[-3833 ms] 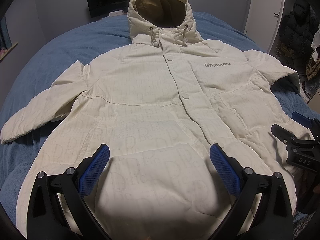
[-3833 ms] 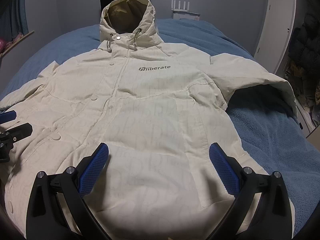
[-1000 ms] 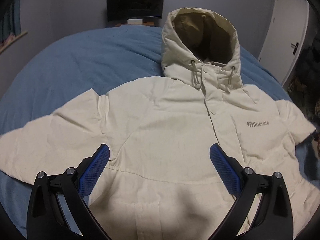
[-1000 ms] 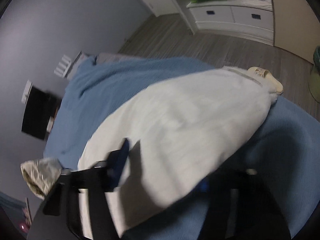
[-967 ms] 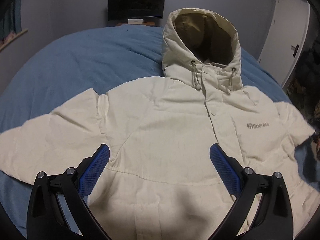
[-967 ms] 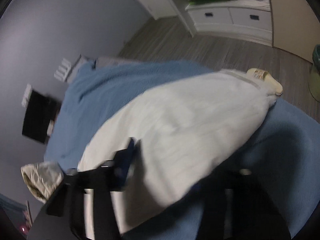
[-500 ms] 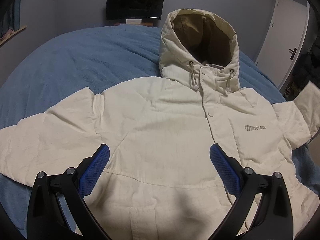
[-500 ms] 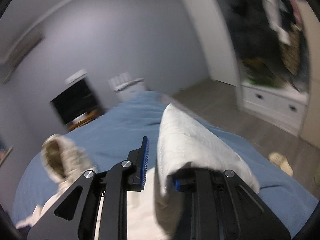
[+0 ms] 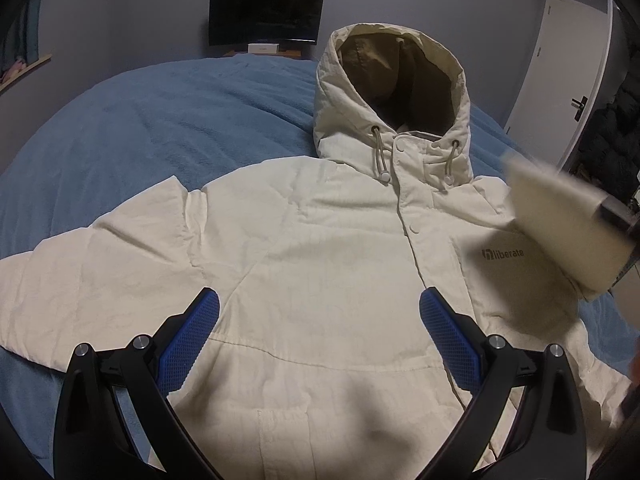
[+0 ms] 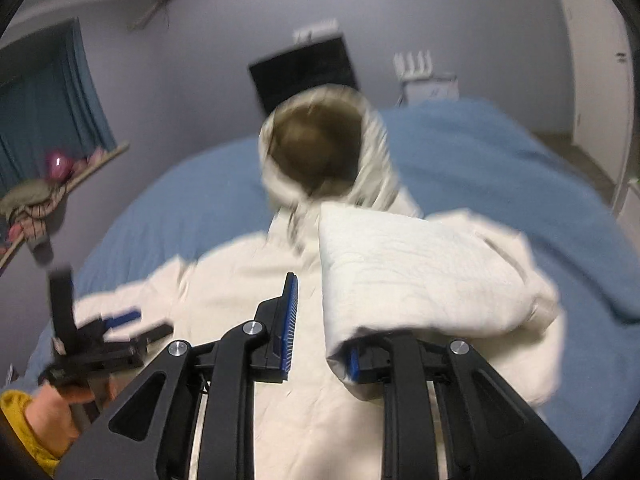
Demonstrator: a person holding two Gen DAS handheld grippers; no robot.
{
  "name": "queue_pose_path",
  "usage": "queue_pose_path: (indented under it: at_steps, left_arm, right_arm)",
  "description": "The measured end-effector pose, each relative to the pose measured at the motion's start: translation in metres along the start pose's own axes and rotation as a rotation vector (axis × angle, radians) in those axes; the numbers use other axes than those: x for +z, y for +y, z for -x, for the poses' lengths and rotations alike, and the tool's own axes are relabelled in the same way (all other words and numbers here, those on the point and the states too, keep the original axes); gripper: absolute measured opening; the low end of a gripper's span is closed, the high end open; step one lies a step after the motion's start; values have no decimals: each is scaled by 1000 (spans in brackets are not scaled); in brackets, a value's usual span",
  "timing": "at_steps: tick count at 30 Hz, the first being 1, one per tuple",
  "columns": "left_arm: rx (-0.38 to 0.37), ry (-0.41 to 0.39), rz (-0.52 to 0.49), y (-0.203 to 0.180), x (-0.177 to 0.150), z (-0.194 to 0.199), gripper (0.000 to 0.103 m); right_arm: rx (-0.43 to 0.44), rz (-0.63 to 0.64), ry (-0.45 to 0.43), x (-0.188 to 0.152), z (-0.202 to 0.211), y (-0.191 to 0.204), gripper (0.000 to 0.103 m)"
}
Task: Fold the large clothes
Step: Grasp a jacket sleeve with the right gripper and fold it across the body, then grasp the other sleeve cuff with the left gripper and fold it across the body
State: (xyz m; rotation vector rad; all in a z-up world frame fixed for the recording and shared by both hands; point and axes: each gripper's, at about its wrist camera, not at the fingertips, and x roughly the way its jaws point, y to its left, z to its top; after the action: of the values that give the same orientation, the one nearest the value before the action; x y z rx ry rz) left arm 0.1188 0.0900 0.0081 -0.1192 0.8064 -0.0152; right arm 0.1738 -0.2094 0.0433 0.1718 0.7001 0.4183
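blue bed (image 9: 168, 120) carries the jacket (image 9: 320, 240); right claw (image 10: 320, 332), clamped on the sleeve (image 10: 420, 272), has swung it inward, starting the fold; left claw (image 9: 320, 332) hovers apart.

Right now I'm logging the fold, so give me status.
Left gripper open over the jacket. Right gripper shut on the sleeve, lifted across the chest. Nothing in the way.

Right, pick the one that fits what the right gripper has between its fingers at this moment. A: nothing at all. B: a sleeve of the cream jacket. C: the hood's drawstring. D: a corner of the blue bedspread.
B: in the right wrist view the right gripper is closed on the sleeve, lifted over the chest of the jacket, and the left wrist view shows that sleeve raised at the right edge.
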Motion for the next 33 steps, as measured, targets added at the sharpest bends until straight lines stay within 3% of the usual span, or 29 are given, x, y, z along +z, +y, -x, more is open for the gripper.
queue_pose_path:
  at_steps: [2, 4, 6, 7, 9, 12, 13, 15, 18, 19, 21, 24, 28, 33]
  left_arm:
    - [-3, 0, -3, 0, -1, 0, 97]
    - [-5, 7, -19, -3, -3, -2, 97]
    - [2, 14, -47, -8, -6, -5, 97]
    - [6, 16, -63, -11, -7, -5, 97]
    - [6, 10, -95, -17, -8, -5, 97]
    - [-5, -8, -134, -29, -7, 0, 97]
    - [-21, -10, -146, -35, -6, 2, 97]
    - [-42, -2, -194, -56, 2, 4, 97]
    - [-73, 3, -259, -94, 13, 3, 97]
    - [-109, 5, -282, -111, 17, 3, 97]
    - [-182, 32, -333, -147, 21, -3, 97]
    - [-241, 70, -441, -204, 16, -17, 97]
    - [-222, 78, -584, -269, -5, -43, 95]
    - [-182, 158, -580, -289, -14, -84, 67]
  right_arm:
    - [5, 7, 63, -17, -21, 8, 18]
    - [16, 11, 184, -32, -39, 9, 23]
    - [33, -11, 272, -43, -49, 12, 46]
    - [33, -14, 300, -52, -43, 13, 63]
    - [36, 14, 323, -60, -23, 11, 68]
    - [-20, 62, 257, -53, 14, -2, 77]
    - [-71, 73, 200, -48, 33, -14, 85]
    - [-162, 82, 118, -40, 55, -33, 91]
    - [-374, 47, -23, -30, 86, -69, 94]
    - [-490, 26, -71, -26, 94, -82, 94]
    - [-617, 6, -119, -22, 102, -98, 94]
    - [-638, -18, -193, -17, 116, -117, 94]
    - [-569, -128, -164, -19, 117, -144, 94]
    - [-499, -248, -110, -24, 106, -167, 94]
